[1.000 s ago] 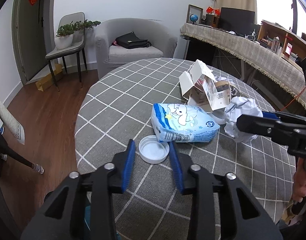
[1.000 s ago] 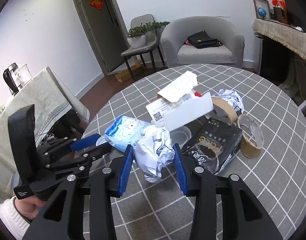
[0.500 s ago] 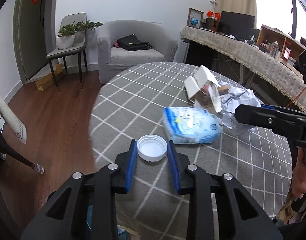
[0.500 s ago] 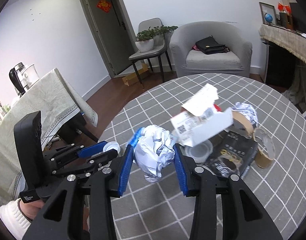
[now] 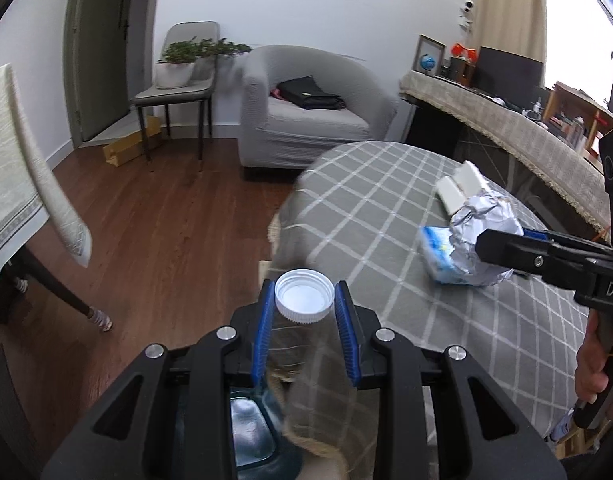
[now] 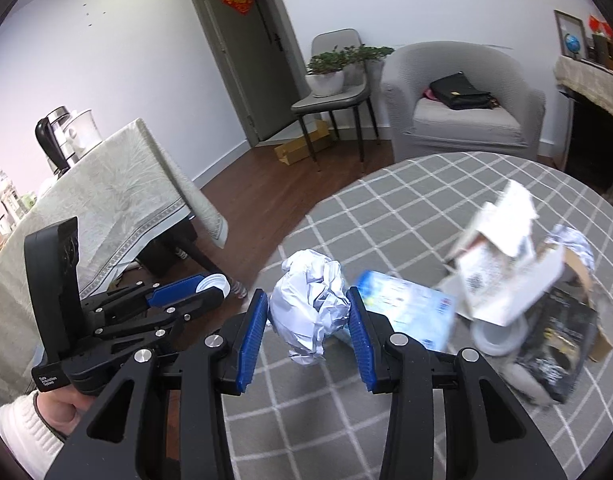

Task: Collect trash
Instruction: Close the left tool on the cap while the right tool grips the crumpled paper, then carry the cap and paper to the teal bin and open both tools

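My left gripper (image 5: 305,300) is shut on a white plastic lid (image 5: 304,295), held up at the round table's left edge; it also shows in the right wrist view (image 6: 210,285). My right gripper (image 6: 308,312) is shut on a crumpled foil ball (image 6: 310,304), lifted above the grey checked tablecloth (image 6: 386,208). The ball shows in the left wrist view (image 5: 484,236), to the right of the lid. A blue tissue pack (image 6: 406,312) lies on the table behind the ball.
A torn white carton (image 6: 502,264), a black pouch (image 6: 554,340), a tape roll and more foil lie at the table's right. A clear blue-tinted container (image 5: 250,432) sits below my left gripper. A cloth-covered table (image 6: 106,200) stands left; an armchair (image 5: 306,112) stands behind.
Both grippers have pulled back and up toward the table's left edge, the left one carrying the lid off the table, the right one carrying the foil ball.
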Action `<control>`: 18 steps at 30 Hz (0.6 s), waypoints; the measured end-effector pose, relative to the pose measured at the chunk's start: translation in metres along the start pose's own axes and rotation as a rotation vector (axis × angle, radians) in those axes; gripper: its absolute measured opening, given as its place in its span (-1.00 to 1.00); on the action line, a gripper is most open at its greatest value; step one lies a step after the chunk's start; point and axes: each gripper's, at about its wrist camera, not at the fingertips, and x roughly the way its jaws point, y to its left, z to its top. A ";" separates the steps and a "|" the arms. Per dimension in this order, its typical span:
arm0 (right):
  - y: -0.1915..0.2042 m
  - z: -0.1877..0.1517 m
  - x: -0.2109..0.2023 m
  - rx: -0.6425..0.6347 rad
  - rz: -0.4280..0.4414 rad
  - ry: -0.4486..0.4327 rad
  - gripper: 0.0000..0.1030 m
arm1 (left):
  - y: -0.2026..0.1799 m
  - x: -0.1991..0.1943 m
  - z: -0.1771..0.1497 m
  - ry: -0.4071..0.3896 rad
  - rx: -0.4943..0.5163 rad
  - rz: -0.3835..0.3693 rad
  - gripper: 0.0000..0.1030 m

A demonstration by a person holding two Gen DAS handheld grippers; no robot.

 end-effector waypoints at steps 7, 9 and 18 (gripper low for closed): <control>0.032 0.008 0.022 -0.032 0.053 0.016 -0.21 | 0.039 -0.004 -0.019 0.056 -0.021 0.052 -0.37; 0.042 0.010 0.028 -0.042 0.067 0.021 -0.21 | 0.050 -0.003 -0.026 0.086 -0.019 0.081 -0.37; 0.093 0.008 0.065 -0.108 0.116 0.120 -0.21 | 0.097 0.001 -0.055 0.188 -0.081 0.112 -0.37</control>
